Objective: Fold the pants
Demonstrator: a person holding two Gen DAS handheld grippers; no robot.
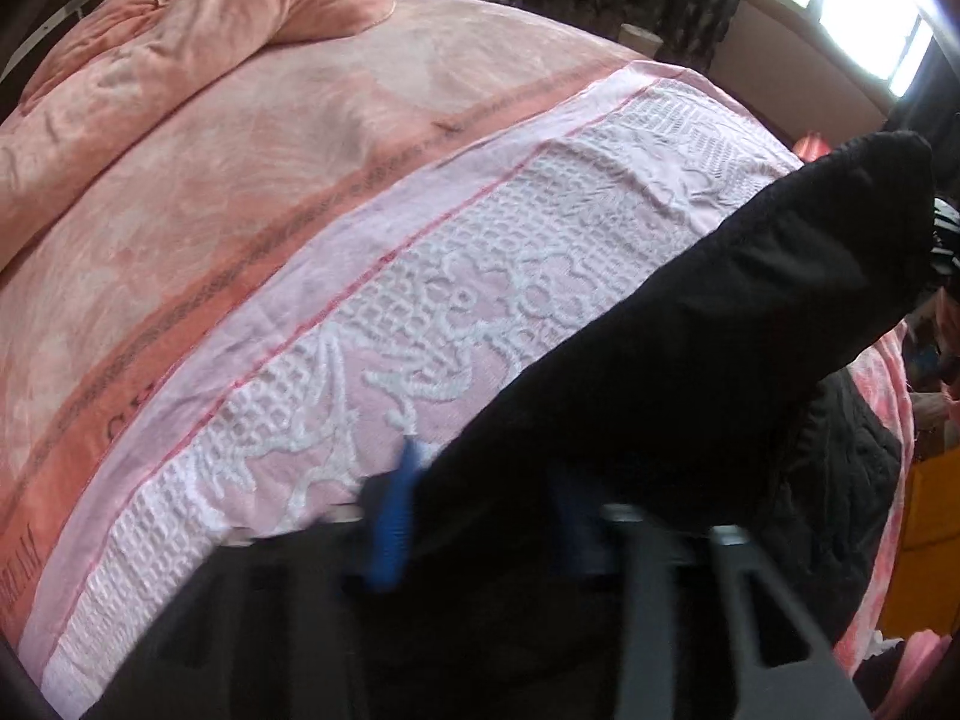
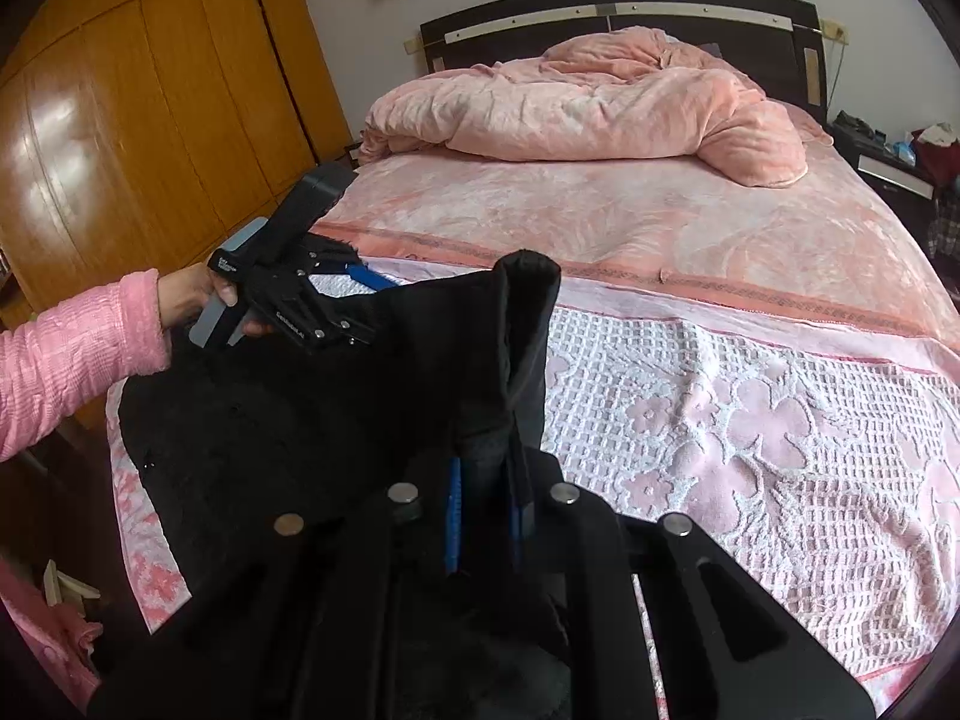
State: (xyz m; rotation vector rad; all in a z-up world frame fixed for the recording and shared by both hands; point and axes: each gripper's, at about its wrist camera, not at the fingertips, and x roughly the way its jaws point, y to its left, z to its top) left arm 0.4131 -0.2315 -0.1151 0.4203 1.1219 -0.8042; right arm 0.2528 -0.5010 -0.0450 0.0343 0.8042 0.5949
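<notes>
The black pants (image 2: pixel 336 408) hang lifted above the pink bed, stretched between my two grippers. My right gripper (image 2: pixel 486 480) is shut on a bunched fold of the pants that stands up between its blue fingers (image 2: pixel 453 516). My left gripper (image 1: pixel 480 492) is shut on the other edge of the pants (image 1: pixel 708 348), which drape to the right over its blue fingers (image 1: pixel 393 516). The left gripper also shows in the right wrist view (image 2: pixel 366 282), held by a hand in a pink sleeve at the left.
A white and pink textured blanket (image 2: pixel 750 420) covers the near part of the bed. A crumpled pink duvet (image 2: pixel 600 114) lies by the dark headboard (image 2: pixel 618 12). A wooden wardrobe (image 2: pixel 138 120) stands at the left, a cluttered nightstand (image 2: pixel 894 156) at the right.
</notes>
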